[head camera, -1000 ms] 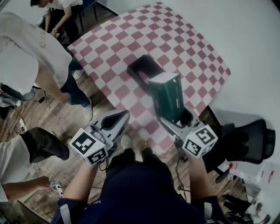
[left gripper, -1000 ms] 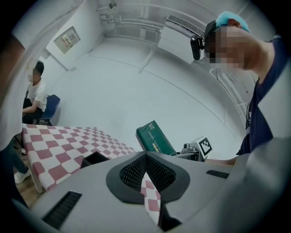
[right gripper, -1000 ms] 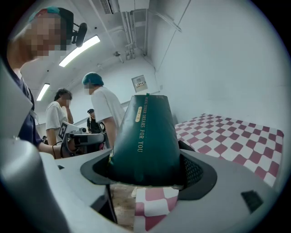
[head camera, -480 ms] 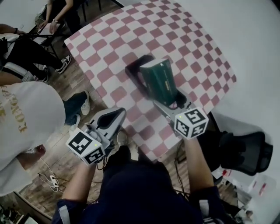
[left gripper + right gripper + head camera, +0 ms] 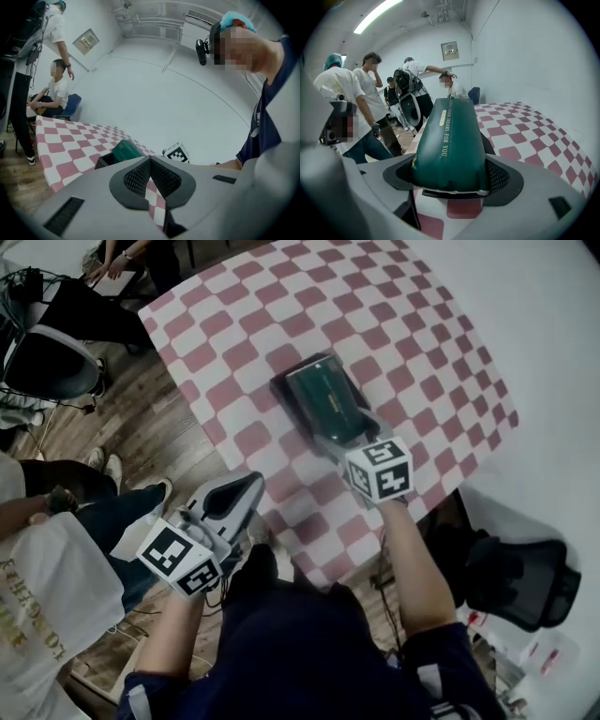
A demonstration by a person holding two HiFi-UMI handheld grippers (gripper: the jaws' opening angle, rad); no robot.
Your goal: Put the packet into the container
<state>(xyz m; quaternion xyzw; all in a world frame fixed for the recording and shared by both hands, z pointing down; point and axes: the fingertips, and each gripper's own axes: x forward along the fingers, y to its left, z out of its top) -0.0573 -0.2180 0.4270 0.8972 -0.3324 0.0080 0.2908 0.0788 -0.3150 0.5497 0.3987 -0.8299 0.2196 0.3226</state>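
green packet [image 5: 323,407], clamped at its near end by our right claw [image 5: 349,437], points away along the black container [image 5: 281,390]; our left claw [image 5: 246,488], closed and empty, hangs well apart.

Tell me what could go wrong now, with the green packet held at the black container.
1. The packet in the right gripper looks about as wide as the container, so its end may catch on the rim instead of sliding in.
2. Nothing steadies the container: the left gripper is shut, empty and well apart from it, so a push could shift it across the checked table.
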